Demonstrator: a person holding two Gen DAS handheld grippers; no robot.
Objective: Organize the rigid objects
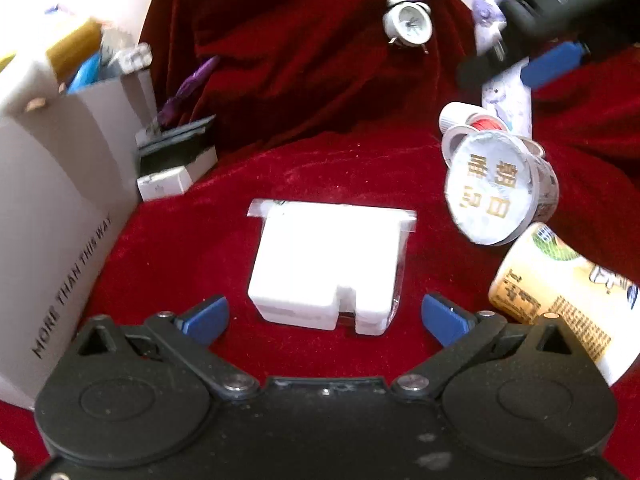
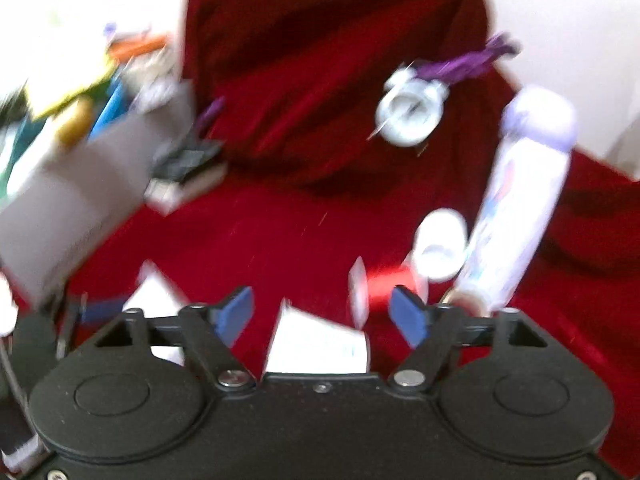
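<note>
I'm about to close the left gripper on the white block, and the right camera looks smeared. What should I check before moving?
1. Left gripper open: ok, its fingers stand wider than the white block.
2. Block between the fingers: not ok, it lies just ahead of the tips.
3. Block clear of neighbours: ok, red cloth shows all round it.
4. Foil-lidded cup and carton out of the way: ok, both lie to the right.
5. Right gripper empty: ok, open with nothing between its fingers.
6. Right view sharp: not ok, blurred.

Bare red cloth (image 1: 320,168) lies between grey box (image 1: 60,200) and cups (image 1: 500,188).
</note>
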